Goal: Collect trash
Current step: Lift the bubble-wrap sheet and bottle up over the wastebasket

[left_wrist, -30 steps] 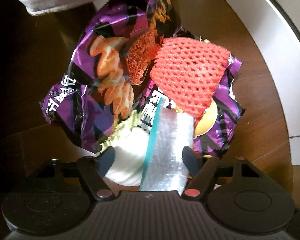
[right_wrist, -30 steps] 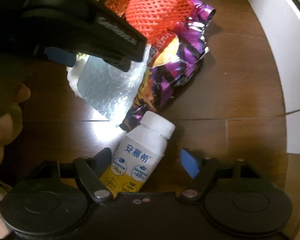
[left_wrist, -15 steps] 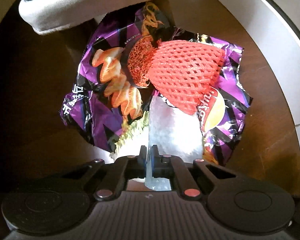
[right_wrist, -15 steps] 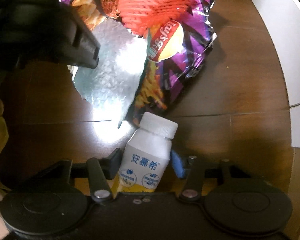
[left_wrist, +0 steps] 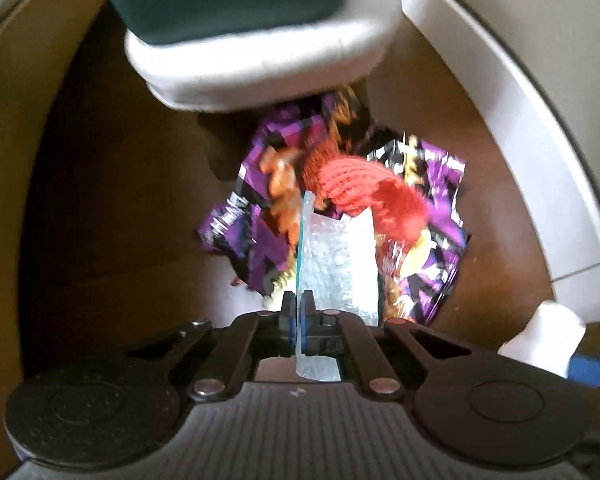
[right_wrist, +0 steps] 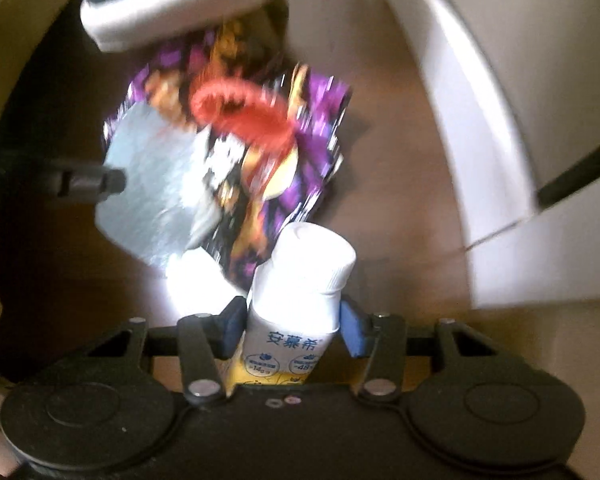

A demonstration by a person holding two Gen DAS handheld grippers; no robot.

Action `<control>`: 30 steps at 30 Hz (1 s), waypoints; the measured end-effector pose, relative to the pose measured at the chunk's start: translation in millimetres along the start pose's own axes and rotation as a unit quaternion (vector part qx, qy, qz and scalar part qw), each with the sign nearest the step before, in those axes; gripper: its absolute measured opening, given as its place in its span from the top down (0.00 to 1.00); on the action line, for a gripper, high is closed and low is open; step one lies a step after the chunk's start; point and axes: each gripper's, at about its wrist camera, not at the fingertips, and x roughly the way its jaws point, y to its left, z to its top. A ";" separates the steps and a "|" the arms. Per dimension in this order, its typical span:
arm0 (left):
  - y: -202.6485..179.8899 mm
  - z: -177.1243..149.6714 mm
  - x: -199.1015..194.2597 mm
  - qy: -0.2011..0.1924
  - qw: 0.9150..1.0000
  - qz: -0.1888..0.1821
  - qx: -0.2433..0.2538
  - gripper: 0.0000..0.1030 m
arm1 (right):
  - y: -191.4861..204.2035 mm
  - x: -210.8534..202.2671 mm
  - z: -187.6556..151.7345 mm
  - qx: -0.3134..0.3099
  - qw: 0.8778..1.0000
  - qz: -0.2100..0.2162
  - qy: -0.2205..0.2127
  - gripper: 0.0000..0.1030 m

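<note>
While left gripper (left_wrist: 299,322) pinches clear plastic bag (left_wrist: 336,264) and right gripper (right_wrist: 294,322) clamps yogurt bottle (right_wrist: 300,292) beside purple chip bag (left_wrist: 432,248): lifting stage; next, carry both to bin.

bottle (right_wrist: 300,300): label reads 安慕希 in blue, with small round badges below, one near "14", one near "48", too small to be sure | purple snack bag (right_wrist: 260,168): print blurred, unreadable in both views | nothing else bears legible text
</note>
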 end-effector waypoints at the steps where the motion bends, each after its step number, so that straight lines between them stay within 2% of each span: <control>1: 3.6 2.8 -9.9 -0.005 1.000 0.001 -0.006 0.99 | -0.3 -10.5 5.5 -0.007 1.000 -0.007 -0.012 0.53; 9: 31.4 31.7 -89.5 -0.051 0.998 -0.002 -0.047 0.99 | 10.6 -98.5 57.5 -0.065 0.992 -0.014 -0.111 0.53; 18: 63.9 72.8 -187.5 -0.117 0.990 0.005 -0.073 0.99 | 36.3 -201.4 112.2 -0.118 0.971 0.004 -0.209 0.53; 23: 77.0 98.9 -228.7 -0.142 0.986 0.004 -0.085 0.99 | 43.2 -245.8 140.4 -0.123 0.959 0.015 -0.255 0.53; 30: 89.2 132.0 -284.9 -0.207 0.974 0.018 -0.091 0.99 | 49.2 -292.8 176.3 -0.135 0.938 0.027 -0.319 0.53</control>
